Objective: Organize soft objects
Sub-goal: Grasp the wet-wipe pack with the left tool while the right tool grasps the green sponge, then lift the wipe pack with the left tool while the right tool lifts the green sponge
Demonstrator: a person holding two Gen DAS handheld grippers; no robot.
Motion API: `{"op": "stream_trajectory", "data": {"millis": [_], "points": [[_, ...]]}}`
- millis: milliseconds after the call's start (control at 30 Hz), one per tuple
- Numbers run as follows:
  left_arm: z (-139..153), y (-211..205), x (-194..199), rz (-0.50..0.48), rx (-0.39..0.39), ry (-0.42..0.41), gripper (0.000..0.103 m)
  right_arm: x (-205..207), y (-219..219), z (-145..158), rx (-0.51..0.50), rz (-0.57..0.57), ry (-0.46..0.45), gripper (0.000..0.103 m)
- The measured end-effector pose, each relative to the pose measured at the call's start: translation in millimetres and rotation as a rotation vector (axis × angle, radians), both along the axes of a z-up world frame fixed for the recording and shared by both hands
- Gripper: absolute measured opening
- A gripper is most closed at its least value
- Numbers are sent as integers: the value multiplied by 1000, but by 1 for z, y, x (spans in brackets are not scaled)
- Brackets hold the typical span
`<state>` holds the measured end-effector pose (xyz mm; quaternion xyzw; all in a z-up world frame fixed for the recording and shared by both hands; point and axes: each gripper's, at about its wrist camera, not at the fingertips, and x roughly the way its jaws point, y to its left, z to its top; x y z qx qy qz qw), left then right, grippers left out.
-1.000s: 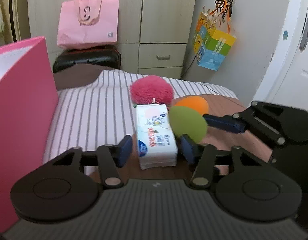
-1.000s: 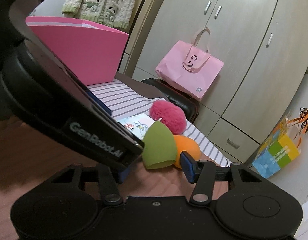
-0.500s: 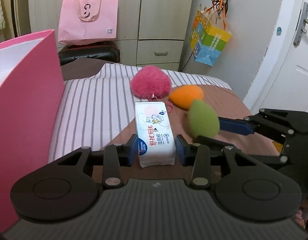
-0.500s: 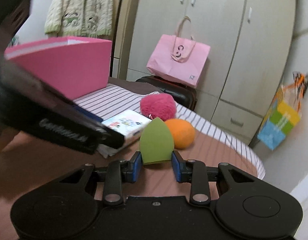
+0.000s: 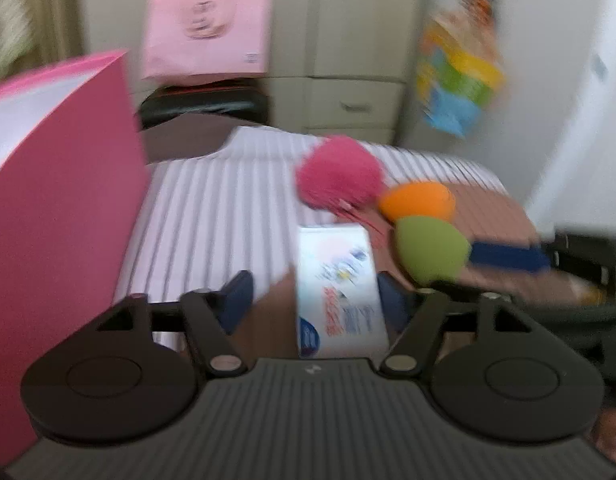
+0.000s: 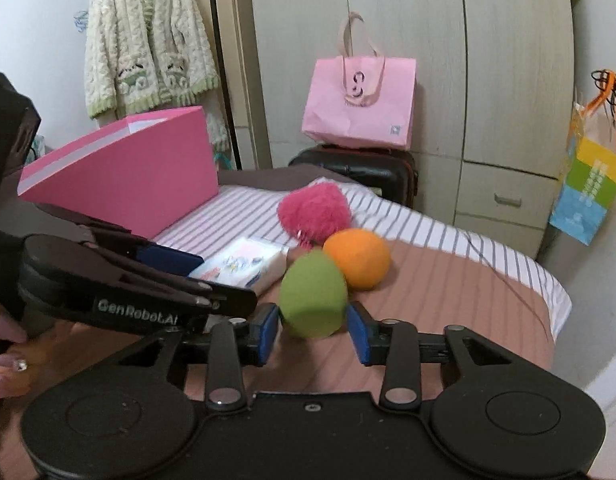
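Opening both tongs: left gripper (image 5: 312,296) straddles white wipes pack (image 5: 340,292), right gripper (image 6: 312,330) brackets green egg-shaped sponge (image 6: 313,300), neither clamped, staging grabs.

Fluffy pink pompom (image 6: 314,210), matt foam green sponge (image 6: 313,305), glossy plastic-wrapped tissue pack (image 6: 244,266).

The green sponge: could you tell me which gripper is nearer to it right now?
Right. The right gripper has the green sponge between its opening jaws, pads just clear; the left gripper, also opening, straddles the tissue pack beside it.
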<state>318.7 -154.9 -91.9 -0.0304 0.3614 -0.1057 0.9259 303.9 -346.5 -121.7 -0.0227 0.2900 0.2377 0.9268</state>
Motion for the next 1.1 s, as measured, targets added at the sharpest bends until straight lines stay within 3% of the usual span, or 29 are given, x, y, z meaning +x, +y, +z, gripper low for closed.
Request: {"op": "stream_trajectory", "data": {"millis": [67,133,167,233,400,467,600,833,967,1000,1033,1100], "points": [[0,3,2,-9,-16,-3,67,8,2,-5,15,24,14,49],[1,1,-3,-45,9,-12,43,9,8,-7,2,52,11,43],[0,-1,-4,-59,11,-8,40,6,12,-8,-13,64,-1,39],[-1,-6,-9,-64,35,-21,39,0,18,-7,-35,79,-28,30],[2,-2,-17,-62,9,-19,38,-11,21,-1,-50,75,-45,31],[3,2,-21,-50,8,-24,38,-13,20,0,-53,65,-40,36],[7,11,-28,-17,2,-32,38,-15,18,5,-48,56,-46,56],[8,15,-29,38,46,-60,38,4,26,14,-40,41,-36,64],[6,21,-27,34,16,-41,38,15,31,5,-55,18,-13,63],[5,21,-28,29,12,-40,38,15,31,3,-51,15,-14,56],[5,20,-29,24,11,-41,38,14,32,3,-62,13,-20,41],[6,18,-32,12,9,-46,38,8,34,3,-92,4,-41,41]]}}
